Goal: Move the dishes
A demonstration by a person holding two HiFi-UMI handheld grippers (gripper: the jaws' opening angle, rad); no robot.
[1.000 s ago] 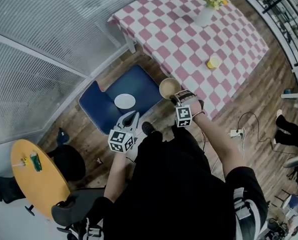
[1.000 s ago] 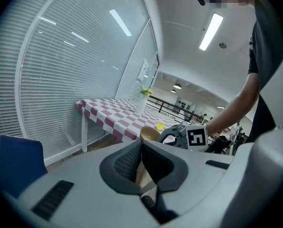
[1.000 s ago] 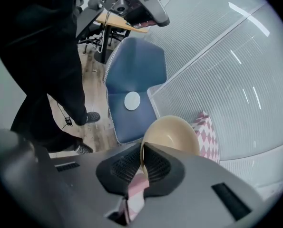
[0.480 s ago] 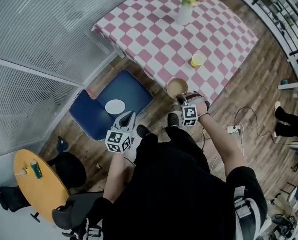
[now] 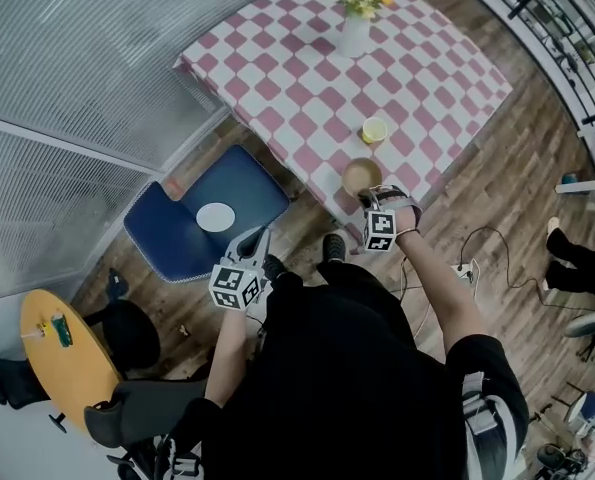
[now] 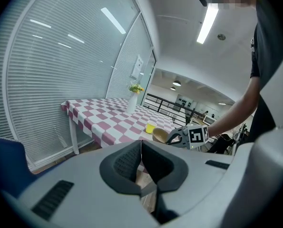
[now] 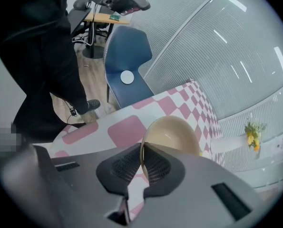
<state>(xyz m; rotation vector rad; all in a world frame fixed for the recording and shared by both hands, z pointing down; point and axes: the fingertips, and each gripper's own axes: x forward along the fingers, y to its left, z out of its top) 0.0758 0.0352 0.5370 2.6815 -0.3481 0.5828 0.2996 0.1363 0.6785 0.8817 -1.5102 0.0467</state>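
1. Your right tongs (image 7: 142, 163) pinch the tan bowl (image 7: 172, 134) by its rim, above the checked worktop (image 5: 307, 78) edge; hold it level.
2. Set it clear of the yellow cup (image 5: 375, 129).
3. Left tongs (image 6: 141, 158) are closed, empty.

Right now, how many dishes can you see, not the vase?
3. A round tan bowl, gripped by the right gripper, over the edge of the pink-checked table; a small yellow cup on that table; a round white plate on the blue chair. None seems hidden.
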